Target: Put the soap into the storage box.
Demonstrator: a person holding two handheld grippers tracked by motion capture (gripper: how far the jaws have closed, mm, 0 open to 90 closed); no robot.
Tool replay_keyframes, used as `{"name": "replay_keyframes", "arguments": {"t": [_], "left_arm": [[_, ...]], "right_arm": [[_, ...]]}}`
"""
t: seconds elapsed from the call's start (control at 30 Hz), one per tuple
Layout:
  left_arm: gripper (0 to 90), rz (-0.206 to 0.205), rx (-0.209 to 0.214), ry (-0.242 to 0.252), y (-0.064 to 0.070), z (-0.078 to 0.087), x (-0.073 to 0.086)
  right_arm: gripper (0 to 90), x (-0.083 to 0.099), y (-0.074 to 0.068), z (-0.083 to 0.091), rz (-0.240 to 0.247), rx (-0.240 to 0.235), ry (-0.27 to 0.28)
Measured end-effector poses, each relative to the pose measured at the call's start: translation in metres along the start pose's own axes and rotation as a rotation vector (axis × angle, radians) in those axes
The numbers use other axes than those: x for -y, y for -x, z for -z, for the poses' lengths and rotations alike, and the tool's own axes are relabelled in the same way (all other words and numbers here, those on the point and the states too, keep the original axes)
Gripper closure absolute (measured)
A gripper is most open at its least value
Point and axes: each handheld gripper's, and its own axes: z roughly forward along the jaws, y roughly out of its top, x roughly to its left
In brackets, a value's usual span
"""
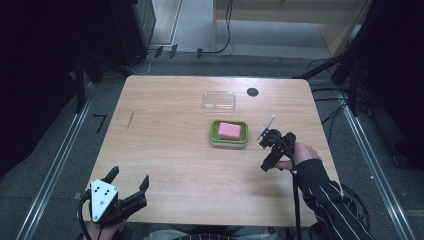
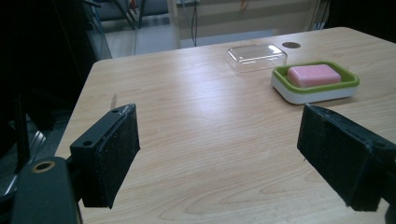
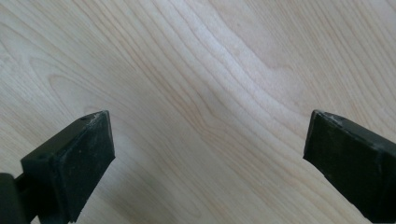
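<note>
A: Where's the soap (image 1: 229,130)?
B: In its green dish (image 1: 214,135), right of the surface's centre, with the clear lid (image 1: 219,100) at its 12 o'clock.
A: And the grippers?
B: Right gripper (image 1: 268,151) at the dish's 4 o'clock, left gripper (image 1: 129,184) at 7; both gaping, empty.
A: Risks?
B: A squeezed soap may slip; a low jaw could shove the dish.

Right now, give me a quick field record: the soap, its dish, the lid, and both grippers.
soap: pink bar lying in the dish
dish: green-rimmed, white base, right of table centre, uncovered
lid: clear plastic, flat on the table beyond the dish, apart from it
left gripper: open, at the near left edge, holding nothing
right gripper: open, right of the dish, pointing down at bare wood, holding nothing
table: light wood
</note>
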Motion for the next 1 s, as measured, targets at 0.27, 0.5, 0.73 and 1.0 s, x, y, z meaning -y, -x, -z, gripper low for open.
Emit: {"name": "replay_keyframes", "arguments": {"t": [0.27, 0.5, 0.73, 1.0], "left_arm": [[13.3, -0.003, 0.007, -0.006, 0.001, -0.005, -0.002], [13.3, -0.009, 0.018, -0.003, 0.003, -0.007, -0.003], [13.4, -0.001, 0.017, 0.008, 0.001, -0.003, -0.001], [13.4, -0.007, 0.020, 0.010, 0.003, -0.002, -0.002]], "right_arm": [[1.9, 0.017, 0.003, -0.005, -0.038, -0.013, -0.017], [1.9, 0.031, 0.003, -0.011, -0.063, -0.016, -0.052], [1.9, 0.047, -0.004, -0.017, -0.088, 0.002, -0.077], [1.9, 0.068, -0.007, -0.020, -0.122, 0.006, -0.081]]}}
